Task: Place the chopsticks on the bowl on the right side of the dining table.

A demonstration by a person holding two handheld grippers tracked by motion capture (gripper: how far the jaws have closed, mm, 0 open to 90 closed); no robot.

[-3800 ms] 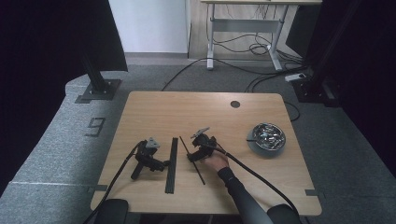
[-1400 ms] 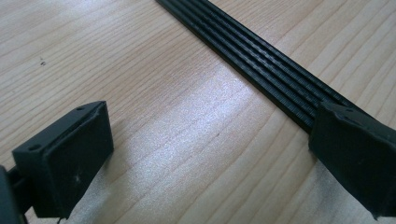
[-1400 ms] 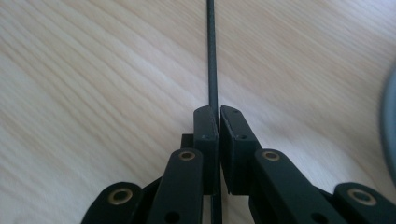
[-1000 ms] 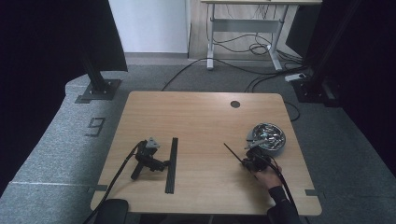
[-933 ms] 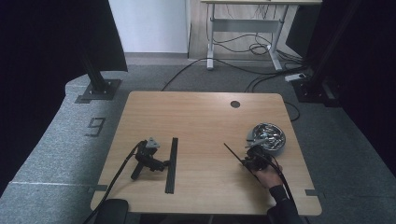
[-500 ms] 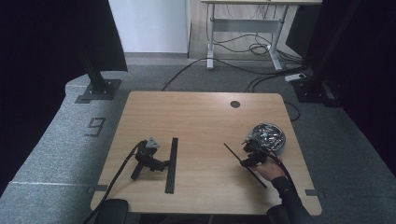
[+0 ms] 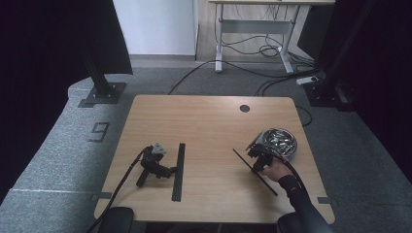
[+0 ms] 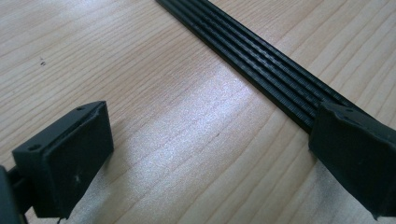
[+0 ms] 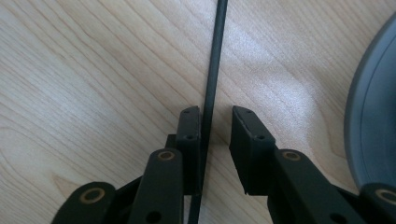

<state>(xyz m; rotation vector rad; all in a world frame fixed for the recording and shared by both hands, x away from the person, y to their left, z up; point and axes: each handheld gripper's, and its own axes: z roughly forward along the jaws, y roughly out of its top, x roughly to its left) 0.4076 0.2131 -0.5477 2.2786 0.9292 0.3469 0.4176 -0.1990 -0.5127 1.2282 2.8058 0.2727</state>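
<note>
**Open tabletop at centre, obstacles at both sides**

A broad stretch of bare wooden table [image 7: 214, 126] was left open across the middle and the far half. On the left, passage was narrowed by the wide black ribbed strip [image 7: 178, 171], with the left gripper [image 7: 171, 171] laid just beside it. On the right, room was restricted by the metal bowl [image 7: 278, 141], near which the thin black strip [image 7: 243, 160] was stretched diagonally beside the right gripper [image 7: 253, 154].

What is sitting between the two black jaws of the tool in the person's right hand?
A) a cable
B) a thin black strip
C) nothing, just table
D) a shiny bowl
B: in the right gripper view the thin black strip runs between the jaws of the right tool, against one jaw with a gap to the other; the metal bowl sits off to the side.
</note>
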